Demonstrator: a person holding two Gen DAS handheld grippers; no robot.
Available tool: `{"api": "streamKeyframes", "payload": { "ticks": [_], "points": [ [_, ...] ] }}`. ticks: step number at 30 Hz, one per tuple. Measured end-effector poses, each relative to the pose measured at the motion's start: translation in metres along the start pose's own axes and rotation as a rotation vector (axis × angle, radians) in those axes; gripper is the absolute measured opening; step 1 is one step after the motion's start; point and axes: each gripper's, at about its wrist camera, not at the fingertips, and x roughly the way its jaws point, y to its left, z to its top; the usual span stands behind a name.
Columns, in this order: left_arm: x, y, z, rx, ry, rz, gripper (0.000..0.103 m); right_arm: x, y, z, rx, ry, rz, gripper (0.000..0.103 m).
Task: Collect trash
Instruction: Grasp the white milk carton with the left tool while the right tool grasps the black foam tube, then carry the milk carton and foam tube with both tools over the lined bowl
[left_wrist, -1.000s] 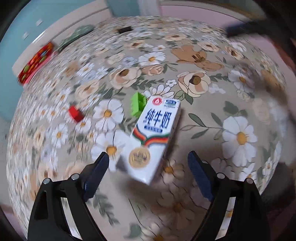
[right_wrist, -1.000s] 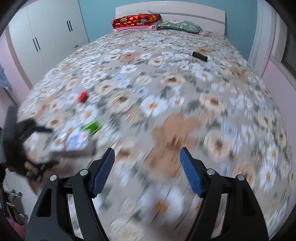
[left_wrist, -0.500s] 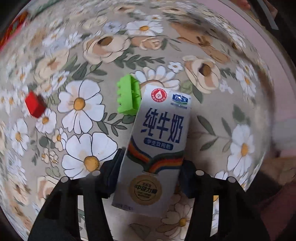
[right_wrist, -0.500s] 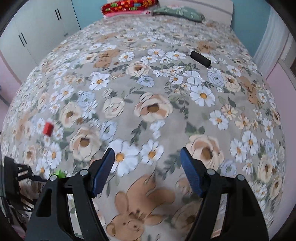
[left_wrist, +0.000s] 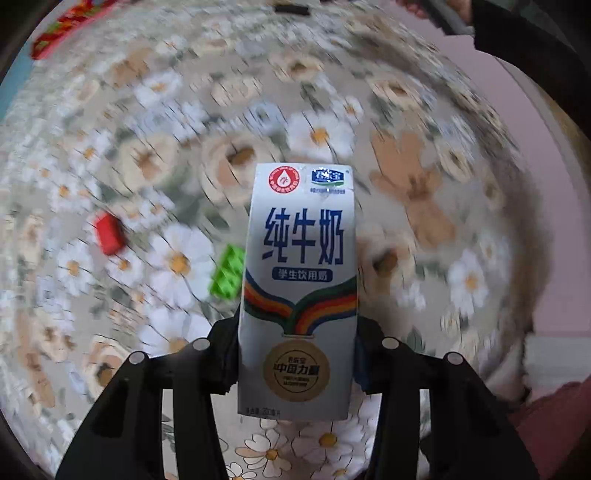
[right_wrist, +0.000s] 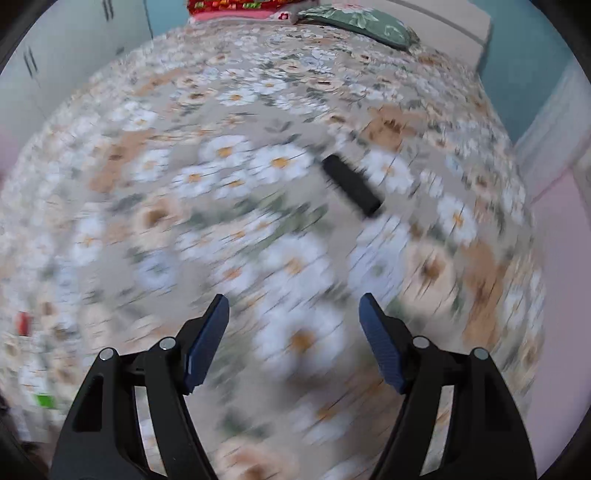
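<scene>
My left tongs (left_wrist: 297, 354) close on the milk carton (left_wrist: 300, 280); the black cylinder (right_wrist: 351, 185), lengthwise diagonal, lies ahead-right of my spread, empty right tongs (right_wrist: 293, 343).

- Left tongs (left_wrist: 297, 354) point steeply down, jaws closing, pads pressed on both sides of a carton.
- Right tongs (right_wrist: 293, 341) point steeply down, jaws spread, nothing between.

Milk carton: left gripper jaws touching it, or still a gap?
Touching. In the left wrist view the left gripper jaws, closing, sit flush against both sides of the milk carton, which hangs clear of the bedspread.
</scene>
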Motion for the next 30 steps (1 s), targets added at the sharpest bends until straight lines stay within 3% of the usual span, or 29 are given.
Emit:
{"api": "streamKeyframes", "payload": {
  "ticks": [4, 9, 16, 19, 25, 30],
  "points": [
    [-0.01, -0.004, 0.022, -0.103, -0.017, 0.019, 0.049, 0.051, -0.034, 0.041, -0.028, 0.052, -0.03, 0.073],
    [-0.021, -0.014, 0.044, -0.184, -0.019, 0.004, 0.049, 0.093, -0.056, 0.071, 0.009, 0.05, -0.028, 0.071],
    [-0.027, -0.019, 0.058, -0.237, -0.019, 0.026, 0.049, 0.151, -0.066, 0.102, 0.052, 0.132, -0.022, 0.052],
    [-0.028, -0.014, 0.06, -0.259, -0.023, 0.04, 0.049, 0.16, -0.072, 0.104, 0.085, 0.141, 0.03, 0.035],
    [-0.029, -0.012, 0.06, -0.275, -0.039, 0.045, 0.049, 0.15, -0.061, 0.102, 0.047, 0.113, 0.037, 0.03],
    [-0.05, -0.017, 0.057, -0.254, -0.094, 0.06, 0.049, 0.108, -0.056, 0.092, 0.087, 0.055, 0.067, 0.03]
  ]
}}
